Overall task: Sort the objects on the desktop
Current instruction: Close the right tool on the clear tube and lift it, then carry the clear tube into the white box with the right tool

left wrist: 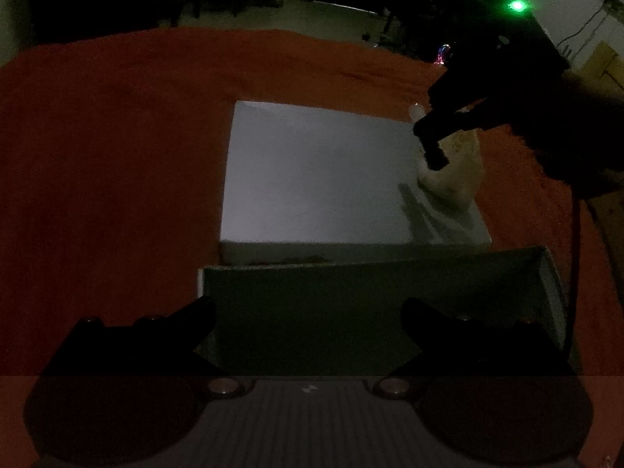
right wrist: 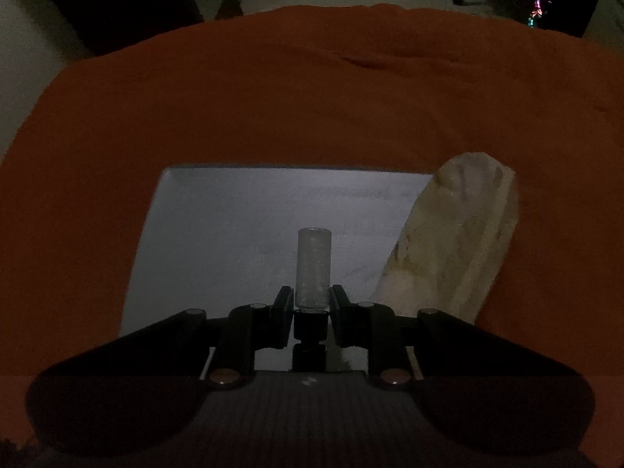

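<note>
My right gripper [right wrist: 312, 299] is shut on a small stick [right wrist: 313, 265] with a frosted pale cap and a black lower part, which stands up between the pads. It hangs over a flat white panel [right wrist: 234, 234] lying on the orange cloth. In the left wrist view the right gripper [left wrist: 435, 156] is a dark shape over the white panel's [left wrist: 312, 179] right edge. My left gripper [left wrist: 308, 312] is open with nothing between its fingers, above an open box [left wrist: 553, 292] with a dark inside.
A crumpled cream bag [right wrist: 448, 241] lies along the panel's right side, also seen as the bag [left wrist: 460, 179] under the right gripper. Orange cloth [left wrist: 117, 156] covers the table on all sides. The room beyond is dark, with a green light [left wrist: 517, 6] at the back right.
</note>
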A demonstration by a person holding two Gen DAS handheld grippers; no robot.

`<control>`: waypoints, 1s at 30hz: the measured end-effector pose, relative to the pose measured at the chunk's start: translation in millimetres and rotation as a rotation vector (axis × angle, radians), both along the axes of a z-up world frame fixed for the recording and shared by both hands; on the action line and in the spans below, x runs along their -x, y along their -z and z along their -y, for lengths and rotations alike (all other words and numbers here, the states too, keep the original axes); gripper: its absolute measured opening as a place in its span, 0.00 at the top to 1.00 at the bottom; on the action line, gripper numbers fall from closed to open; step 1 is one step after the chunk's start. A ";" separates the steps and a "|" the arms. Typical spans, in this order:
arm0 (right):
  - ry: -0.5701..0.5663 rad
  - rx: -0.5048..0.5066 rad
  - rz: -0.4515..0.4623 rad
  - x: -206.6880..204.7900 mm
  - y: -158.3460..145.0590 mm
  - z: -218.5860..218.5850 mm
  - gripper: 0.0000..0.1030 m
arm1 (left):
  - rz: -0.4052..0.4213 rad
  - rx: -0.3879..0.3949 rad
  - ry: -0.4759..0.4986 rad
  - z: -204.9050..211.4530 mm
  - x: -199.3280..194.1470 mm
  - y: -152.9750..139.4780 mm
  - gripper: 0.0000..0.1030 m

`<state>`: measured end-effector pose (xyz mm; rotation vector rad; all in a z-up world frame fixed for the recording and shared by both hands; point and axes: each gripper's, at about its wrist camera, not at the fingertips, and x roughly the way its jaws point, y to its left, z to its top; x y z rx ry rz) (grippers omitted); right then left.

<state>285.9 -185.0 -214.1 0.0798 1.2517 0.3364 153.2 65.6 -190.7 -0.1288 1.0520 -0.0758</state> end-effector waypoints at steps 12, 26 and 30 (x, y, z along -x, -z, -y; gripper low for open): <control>-0.055 -0.143 0.035 76.9 -63.3 33.9 0.78 | 0.021 -0.033 0.038 11.4 32.6 -14.2 0.00; -0.196 -0.215 0.076 211.2 -95.4 39.3 0.78 | -0.041 -0.053 0.130 34.2 82.3 -13.2 0.00; -0.220 -0.172 0.082 246.0 -71.5 31.8 0.78 | -0.020 -0.077 0.165 42.0 93.2 -13.4 0.00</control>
